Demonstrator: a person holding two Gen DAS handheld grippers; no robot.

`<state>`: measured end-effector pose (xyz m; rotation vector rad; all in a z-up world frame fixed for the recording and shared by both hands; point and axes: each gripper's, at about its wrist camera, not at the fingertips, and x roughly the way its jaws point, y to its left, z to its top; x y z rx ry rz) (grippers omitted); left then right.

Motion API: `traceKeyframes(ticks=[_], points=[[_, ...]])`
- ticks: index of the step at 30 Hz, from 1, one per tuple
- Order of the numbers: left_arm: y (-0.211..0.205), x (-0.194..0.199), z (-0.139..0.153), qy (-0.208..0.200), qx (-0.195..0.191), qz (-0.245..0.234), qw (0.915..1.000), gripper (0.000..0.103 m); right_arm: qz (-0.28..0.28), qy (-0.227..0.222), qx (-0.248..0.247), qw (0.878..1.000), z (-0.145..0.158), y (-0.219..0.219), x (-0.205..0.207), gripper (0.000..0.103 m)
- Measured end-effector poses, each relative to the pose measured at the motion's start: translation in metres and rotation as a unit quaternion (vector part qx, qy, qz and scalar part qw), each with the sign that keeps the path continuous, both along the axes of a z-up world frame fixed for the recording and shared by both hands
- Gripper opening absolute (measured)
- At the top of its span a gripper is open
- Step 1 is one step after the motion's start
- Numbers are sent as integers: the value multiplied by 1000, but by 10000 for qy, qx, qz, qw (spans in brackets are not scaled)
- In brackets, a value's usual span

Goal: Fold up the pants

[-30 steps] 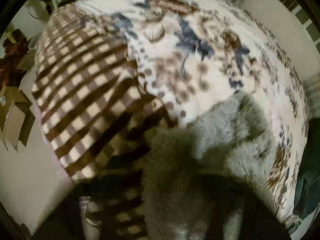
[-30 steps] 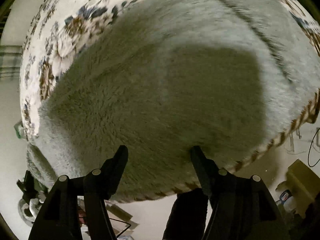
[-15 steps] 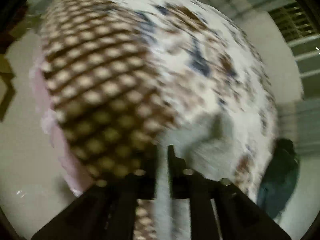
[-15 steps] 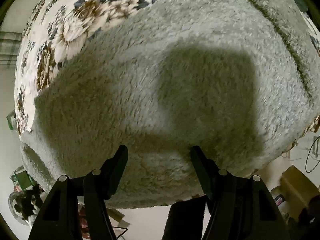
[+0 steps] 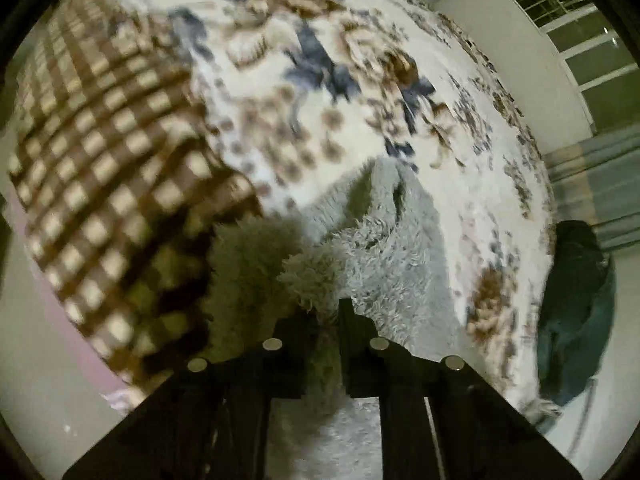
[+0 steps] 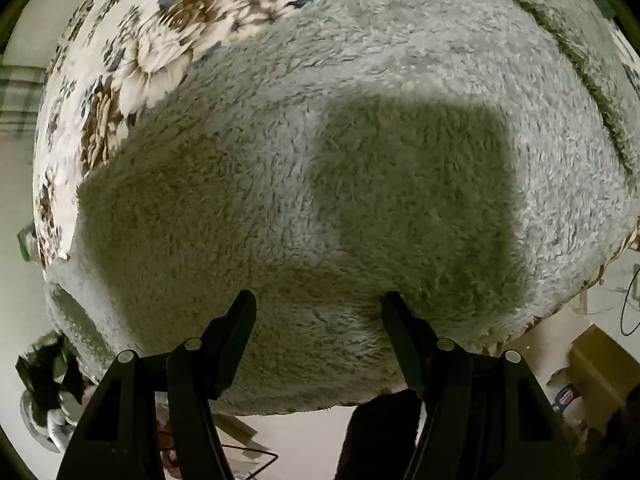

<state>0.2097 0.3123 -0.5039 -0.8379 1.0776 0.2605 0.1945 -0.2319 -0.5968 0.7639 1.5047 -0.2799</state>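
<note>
The pants [image 6: 360,160] are grey and fluffy and lie spread on a bed. In the right wrist view they fill most of the frame, with a seam [image 6: 576,60] at the upper right. My right gripper [image 6: 320,308] is open and empty, its fingertips just above the fleece near the bed's near edge. In the left wrist view my left gripper [image 5: 326,312] is shut on a bunched fold of the pants [image 5: 384,248] and holds it lifted above the bed.
The bed carries a floral blanket [image 5: 360,80] and a brown checked blanket [image 5: 100,140] on its left side. A dark teal garment [image 5: 572,312] lies on the floor at the right. Cardboard boxes [image 6: 592,360] and clutter sit on the floor beside the bed.
My left gripper has swung and lifted with the fleece fold clamped in it. My right gripper has moved closer over the pants and stays open.
</note>
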Motion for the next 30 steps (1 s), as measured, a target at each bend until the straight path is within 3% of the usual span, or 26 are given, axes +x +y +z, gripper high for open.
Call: traceKeyframes(ticks=[2, 4, 8, 13, 16, 18, 19, 22, 27, 28, 30], points=[[15, -7, 1, 16, 165, 205, 9997, 8, -46, -59, -18, 10000, 3, -5, -4, 68], [32, -11, -9, 148, 94, 364, 9992, 8, -88, -68, -22, 9999, 2, -10, -7, 68], [37, -13, -27, 436, 177, 130, 9988, 10, -300, -56, 31, 9995, -1, -26, -18, 68], [20, -14, -2, 599, 467, -100, 9971, 15, -571, -179, 98, 9982, 5, -46, -31, 68], [-2, -17, 27, 611, 1046, -182, 9925, 32, -779, -404, -107, 9961, 22, -71, -41, 77], [-22, -16, 44, 645, 1410, -315, 9874, 56, -924, -595, -466, 9928, 40, -94, -46, 79], [-38, -17, 54, 598, 1634, -415, 9839, 73, -947, -663, -772, 9903, 50, -108, -46, 79], [-84, -22, 67, 527, 2068, -755, 9740, 76, -866, -563, -1734, 9794, 61, -147, -34, 85], [-159, -26, 47, 789, 2118, -1433, 9635, 76, -90, -232, -2290, 9731, 23, -177, 5, 86], [-177, -30, 41, 866, 2103, -1589, 9607, 76, 62, -83, -2471, 9689, 14, -182, 9, 82], [-201, -39, 36, 997, 2218, -1746, 9541, 76, -16, -25, -2551, 9669, 9, -198, 2, 37]])
